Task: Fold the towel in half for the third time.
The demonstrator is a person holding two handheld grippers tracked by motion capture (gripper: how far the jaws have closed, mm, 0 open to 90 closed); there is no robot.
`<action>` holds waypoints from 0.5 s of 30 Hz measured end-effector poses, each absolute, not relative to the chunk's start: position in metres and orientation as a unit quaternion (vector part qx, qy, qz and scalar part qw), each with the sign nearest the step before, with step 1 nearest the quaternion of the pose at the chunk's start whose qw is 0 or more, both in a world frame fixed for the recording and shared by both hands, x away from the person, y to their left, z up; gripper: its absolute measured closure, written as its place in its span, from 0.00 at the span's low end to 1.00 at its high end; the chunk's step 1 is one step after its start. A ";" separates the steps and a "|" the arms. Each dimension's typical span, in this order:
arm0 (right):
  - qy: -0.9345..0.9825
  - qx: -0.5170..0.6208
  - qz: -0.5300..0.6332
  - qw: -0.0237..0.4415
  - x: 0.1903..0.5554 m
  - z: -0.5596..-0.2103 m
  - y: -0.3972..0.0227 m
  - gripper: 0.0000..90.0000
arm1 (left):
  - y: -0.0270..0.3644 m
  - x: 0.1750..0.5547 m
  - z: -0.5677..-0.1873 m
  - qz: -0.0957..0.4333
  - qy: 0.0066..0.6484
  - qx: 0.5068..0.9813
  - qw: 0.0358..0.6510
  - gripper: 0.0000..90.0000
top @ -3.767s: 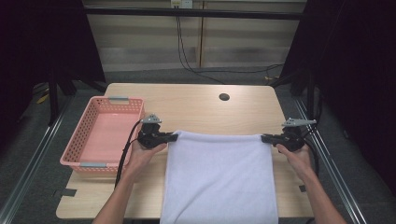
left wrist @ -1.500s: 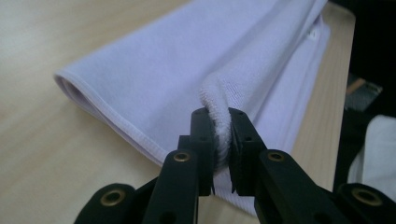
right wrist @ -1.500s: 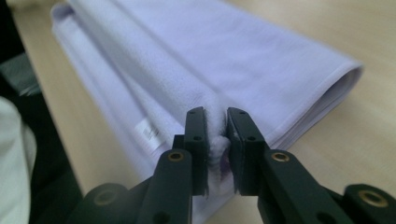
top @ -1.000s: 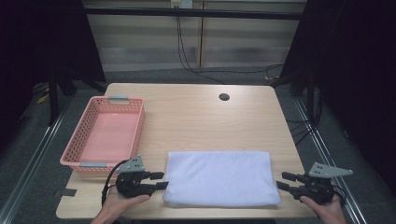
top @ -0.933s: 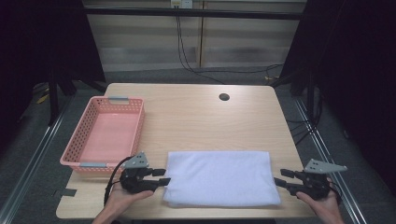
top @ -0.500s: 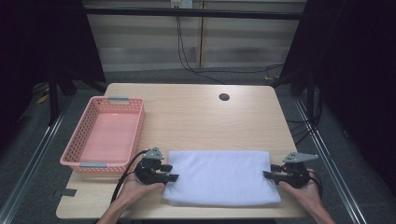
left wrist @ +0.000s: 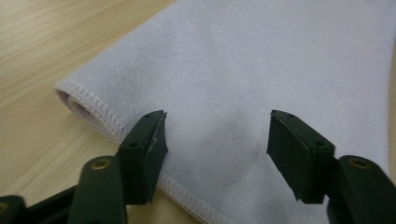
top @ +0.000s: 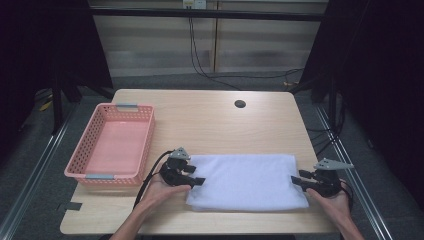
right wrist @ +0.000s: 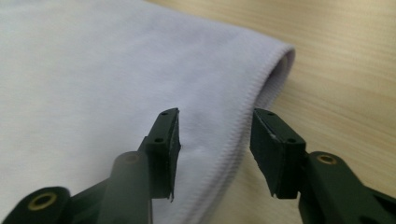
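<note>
A white towel (top: 245, 181) lies folded in a flat rectangle on the front half of the wooden table (top: 210, 120). My left gripper (top: 197, 180) sits at the towel's left end. In the left gripper view its jaws (left wrist: 217, 140) stand open above the towel (left wrist: 261, 70), close to the hemmed fold; they have just been opening, with nothing pinched. My right gripper (top: 296, 179) sits at the towel's right end. In the right gripper view its jaws (right wrist: 215, 140) have just opened wider and straddle the stitched edge of the towel (right wrist: 93, 70) without pressing on it.
An empty pink basket (top: 112, 145) stands at the table's left, close to my left hand. A small round hole (top: 240, 104) sits in the far part of the tabletop. Dark frame rails run along both sides of the table.
Both grippers have moved from the table's front corners inward and away from me to the towel's two ends. The towel, held stretched out earlier, now lies folded and still.
</note>
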State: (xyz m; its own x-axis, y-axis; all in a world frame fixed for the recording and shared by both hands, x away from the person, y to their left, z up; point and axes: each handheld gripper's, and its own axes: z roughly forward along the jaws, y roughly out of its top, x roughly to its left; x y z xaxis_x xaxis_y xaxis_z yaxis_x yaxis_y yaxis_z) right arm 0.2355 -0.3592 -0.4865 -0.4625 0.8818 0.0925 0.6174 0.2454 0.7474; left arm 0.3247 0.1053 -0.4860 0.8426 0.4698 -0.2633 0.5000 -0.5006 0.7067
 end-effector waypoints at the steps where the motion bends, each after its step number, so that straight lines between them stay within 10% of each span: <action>1: 0.766 0.485 0.381 0.179 0.232 -0.484 -0.358 0.55 | 0.108 0.325 -0.485 -0.015 0.285 0.864 0.415 0.36; 15: 0.789 0.411 0.433 0.142 0.203 -0.470 -0.293 0.47 | 0.122 0.336 -0.479 0.010 0.313 0.851 0.421 0.34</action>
State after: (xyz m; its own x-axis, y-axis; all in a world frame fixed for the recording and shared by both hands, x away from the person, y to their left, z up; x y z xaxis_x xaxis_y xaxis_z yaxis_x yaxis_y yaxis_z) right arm 0.2027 -0.2932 -0.4698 -0.6218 0.7719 0.1323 0.5262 0.2867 0.8006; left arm 0.3362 0.1225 -0.4795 0.8039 0.5411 -0.2467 0.5243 -0.4493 0.7233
